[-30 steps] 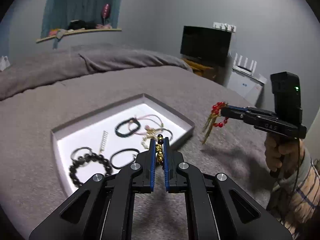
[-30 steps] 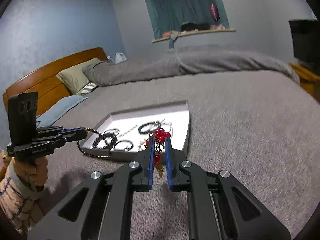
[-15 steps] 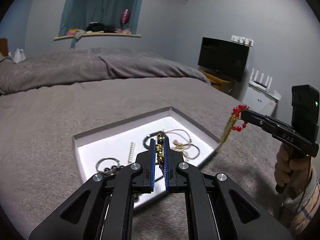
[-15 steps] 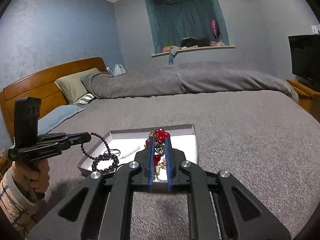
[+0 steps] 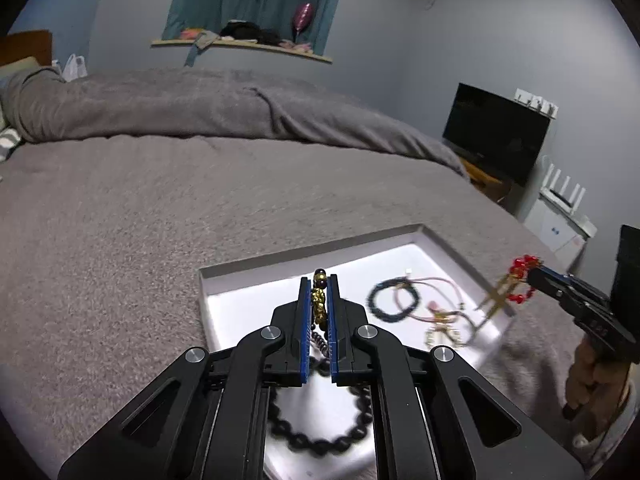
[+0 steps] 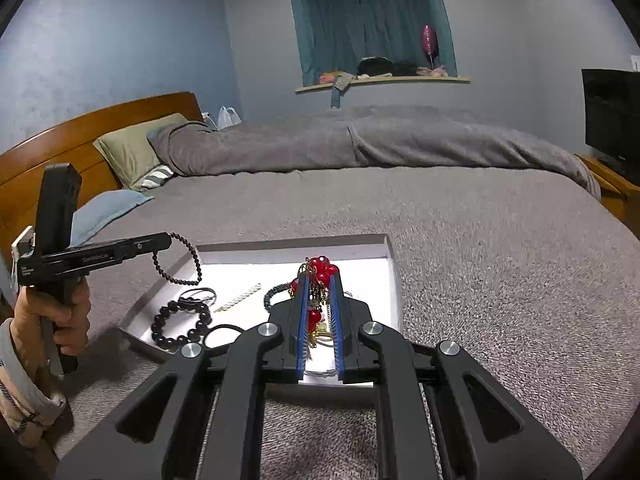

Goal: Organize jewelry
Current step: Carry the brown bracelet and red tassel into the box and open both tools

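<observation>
A shallow white tray (image 5: pixel 304 256) (image 6: pixel 288 245) lies on the grey bed with several bracelets in it. My left gripper (image 5: pixel 319 280) (image 6: pixel 170 240) is shut on a dark bead strand with gold beads (image 5: pixel 319 300); the strand (image 6: pixel 188 258) hangs over the tray's left edge. My right gripper (image 6: pixel 320 276) (image 5: pixel 530 276) is shut on a red bead piece with gold tassels (image 6: pixel 320 270) (image 5: pixel 520 266), held above the tray's right side. A chunky black bead bracelet (image 6: pixel 180 326) (image 5: pixel 320 436) lies in the tray.
Also in the tray: a dark braided bracelet (image 5: pixel 394 300), pink cord bracelets (image 5: pixel 436 296), a pearl strip (image 6: pixel 240 296), a black hair band (image 6: pixel 218 332). Grey bedding (image 5: pixel 160 220) surrounds the tray. A TV (image 5: pixel 496 136) stands at right, a wooden headboard (image 6: pixel 80 132) at left.
Both grippers have risen and tilted up with their jewelry held, so the tray sits lower in both views. The left gripper has shifted over the tray's left part.
</observation>
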The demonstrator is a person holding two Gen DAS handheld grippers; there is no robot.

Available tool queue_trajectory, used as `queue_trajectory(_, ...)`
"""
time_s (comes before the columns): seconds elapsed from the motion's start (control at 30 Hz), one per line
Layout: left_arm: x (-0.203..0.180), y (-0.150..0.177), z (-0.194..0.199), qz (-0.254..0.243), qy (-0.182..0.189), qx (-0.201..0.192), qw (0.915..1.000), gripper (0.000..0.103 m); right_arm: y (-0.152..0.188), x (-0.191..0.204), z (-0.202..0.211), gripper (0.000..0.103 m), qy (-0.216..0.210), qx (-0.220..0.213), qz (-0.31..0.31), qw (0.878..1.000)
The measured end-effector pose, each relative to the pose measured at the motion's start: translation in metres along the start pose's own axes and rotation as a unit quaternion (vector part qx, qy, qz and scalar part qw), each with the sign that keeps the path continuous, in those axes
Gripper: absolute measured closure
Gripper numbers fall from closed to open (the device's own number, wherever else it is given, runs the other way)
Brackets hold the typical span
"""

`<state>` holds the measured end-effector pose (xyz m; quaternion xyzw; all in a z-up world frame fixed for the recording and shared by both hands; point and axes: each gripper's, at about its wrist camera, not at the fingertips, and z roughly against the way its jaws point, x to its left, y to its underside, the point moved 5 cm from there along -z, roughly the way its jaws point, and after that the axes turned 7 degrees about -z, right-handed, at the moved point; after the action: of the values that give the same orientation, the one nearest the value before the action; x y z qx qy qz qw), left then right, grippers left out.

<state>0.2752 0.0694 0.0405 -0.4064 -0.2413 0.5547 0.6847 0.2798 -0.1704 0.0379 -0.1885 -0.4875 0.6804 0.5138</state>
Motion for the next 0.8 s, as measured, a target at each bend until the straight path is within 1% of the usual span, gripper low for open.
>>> queue_trajectory(0.17, 0.018, 0.006, -0.023, 0.007, -0.021, 0.02, 0.9996, 0.095, 0.007, -0.005, -0.014, 0.093, 0.013, 0.016, 0.0, 1.0)
queue_trajectory(0.27, 0.027, 0.01, -0.032, 0.012, -0.034, 0.033, 0.9988, 0.095, 0.012, -0.01, -0.023, 0.093, 0.029, 0.03, 0.0, 0.999)
queue_trajectory(0.37, 0.029, 0.016, -0.038, 0.006, -0.047, 0.052, 0.9975, 0.095, 0.018, -0.015, -0.034, 0.093, 0.049, 0.051, 0.001, 0.998)
queue_trajectory(0.47, 0.028, 0.018, -0.04, 0.001, -0.051, 0.061, 0.9968, 0.095, 0.024, -0.018, -0.04, 0.093, 0.056, 0.067, -0.001, 0.996)
queue_trajectory(0.53, 0.027, 0.02, -0.041, -0.001, -0.053, 0.065, 0.9965, 0.091, 0.026, -0.018, -0.043, 0.093, 0.061, 0.073, 0.003, 0.995)
queue_trajectory(0.67, 0.03, 0.02, -0.042, 0.001, -0.059, 0.066, 0.9961, 0.073, 0.028, -0.021, -0.041, 0.091, 0.07, 0.075, 0.007, 0.995)
queue_trajectory(0.7, 0.03, 0.02, -0.04, 0.002, -0.061, 0.064, 0.9961, 0.064, 0.028, -0.022, -0.039, 0.088, 0.072, 0.073, 0.006, 0.995)
queue_trajectory(0.73, 0.03, 0.02, -0.039, 0.003, -0.063, 0.062, 0.9961, 0.058, 0.028, -0.023, -0.038, 0.078, 0.074, 0.071, 0.005, 0.995)
queue_trajectory(0.77, 0.029, 0.019, -0.037, 0.003, -0.065, 0.058, 0.9962, 0.05, 0.026, -0.024, -0.034, 0.072, 0.074, 0.064, 0.004, 0.995)
queue_trajectory(0.8, 0.028, 0.019, -0.033, 0.004, -0.065, 0.053, 0.9964, 0.046, 0.025, -0.025, -0.03, 0.065, 0.073, 0.057, 0.001, 0.996)
